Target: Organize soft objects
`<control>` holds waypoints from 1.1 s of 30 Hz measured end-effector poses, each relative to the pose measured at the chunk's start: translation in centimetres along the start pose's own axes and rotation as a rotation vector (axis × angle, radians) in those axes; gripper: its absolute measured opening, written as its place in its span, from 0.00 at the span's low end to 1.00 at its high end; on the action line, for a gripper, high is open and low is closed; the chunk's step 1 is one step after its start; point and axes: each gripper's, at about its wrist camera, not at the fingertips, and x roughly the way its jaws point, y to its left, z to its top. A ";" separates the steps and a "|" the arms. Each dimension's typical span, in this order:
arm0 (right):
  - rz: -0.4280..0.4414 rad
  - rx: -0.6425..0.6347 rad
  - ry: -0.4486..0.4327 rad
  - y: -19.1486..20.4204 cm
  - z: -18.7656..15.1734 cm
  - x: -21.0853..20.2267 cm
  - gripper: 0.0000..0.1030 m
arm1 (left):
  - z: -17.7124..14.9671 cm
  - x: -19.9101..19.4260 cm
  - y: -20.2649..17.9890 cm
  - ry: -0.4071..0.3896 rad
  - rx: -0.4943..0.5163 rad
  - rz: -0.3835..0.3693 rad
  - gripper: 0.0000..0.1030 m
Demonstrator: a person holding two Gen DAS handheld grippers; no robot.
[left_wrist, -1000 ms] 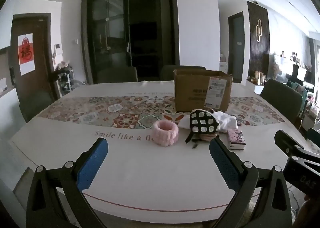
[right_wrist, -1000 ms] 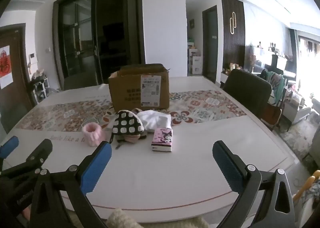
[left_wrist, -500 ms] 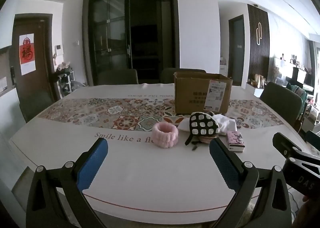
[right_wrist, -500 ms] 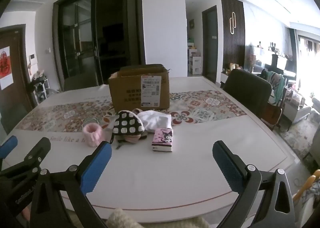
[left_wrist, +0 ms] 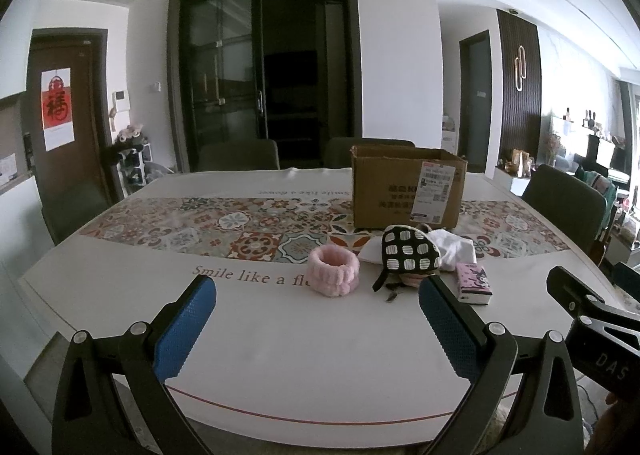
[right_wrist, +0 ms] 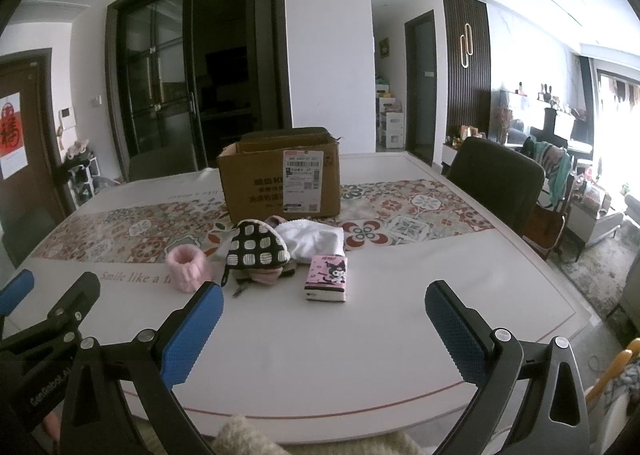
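Observation:
A pink fluffy band (left_wrist: 333, 272) (right_wrist: 188, 268), a black pouch with white squares (left_wrist: 408, 253) (right_wrist: 258, 246), a white cloth (left_wrist: 456, 245) (right_wrist: 314, 239) and a pink tissue pack (left_wrist: 474, 282) (right_wrist: 327, 277) lie mid-table in front of an open cardboard box (left_wrist: 408, 187) (right_wrist: 280, 181). My left gripper (left_wrist: 316, 319) is open and empty near the front edge, short of the band. My right gripper (right_wrist: 324, 325) is open and empty, short of the tissue pack.
The white table (left_wrist: 280, 335) carries a patterned runner (left_wrist: 240, 227). Dark chairs stand behind it (left_wrist: 238, 155) and at the right (right_wrist: 496, 179). The right gripper shows at the edge of the left wrist view (left_wrist: 588, 319).
Both views show the objects nearly unchanged; the left wrist view has tilted slightly, so the table items sit a little higher in it. Both grippers stay open.

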 end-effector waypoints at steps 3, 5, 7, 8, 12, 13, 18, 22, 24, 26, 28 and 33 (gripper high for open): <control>0.002 0.000 0.001 0.0 0.0 0.0 1.00 | 0.0 0.0 0.1 0.000 0.000 0.001 1.00; 0.001 -0.001 0.000 0.2 0.0 0.0 1.00 | -0.1 0.0 0.0 -0.001 0.000 0.002 1.00; 0.001 -0.001 0.001 0.2 0.0 0.0 0.99 | -0.1 0.0 0.0 -0.001 0.000 0.000 1.00; 0.001 0.000 0.001 0.2 0.0 0.0 0.99 | -0.1 0.0 0.0 -0.001 0.001 0.001 1.00; 0.003 -0.001 0.001 0.1 0.0 0.0 0.99 | 0.0 0.0 0.0 -0.001 0.001 0.000 1.00; 0.003 0.000 0.002 0.2 0.0 0.0 1.00 | -0.1 0.0 0.0 0.000 0.001 0.000 1.00; 0.002 -0.001 0.000 0.1 0.0 0.0 1.00 | -0.1 0.0 0.1 0.001 0.001 0.002 1.00; 0.002 -0.001 0.001 0.1 0.0 0.0 0.99 | -0.1 0.1 0.0 0.000 0.001 0.002 1.00; 0.003 -0.001 0.001 0.1 0.0 0.0 1.00 | -0.1 0.1 0.1 -0.001 0.001 0.002 1.00; 0.003 -0.001 0.001 0.1 0.0 0.0 0.99 | -0.1 0.1 0.0 0.000 0.001 0.002 1.00; 0.002 -0.001 0.001 0.1 0.0 0.0 0.99 | -0.1 0.1 0.1 0.001 0.001 0.002 1.00; 0.003 -0.001 0.001 0.2 0.0 0.0 0.99 | -0.1 0.1 0.0 -0.001 0.002 0.003 1.00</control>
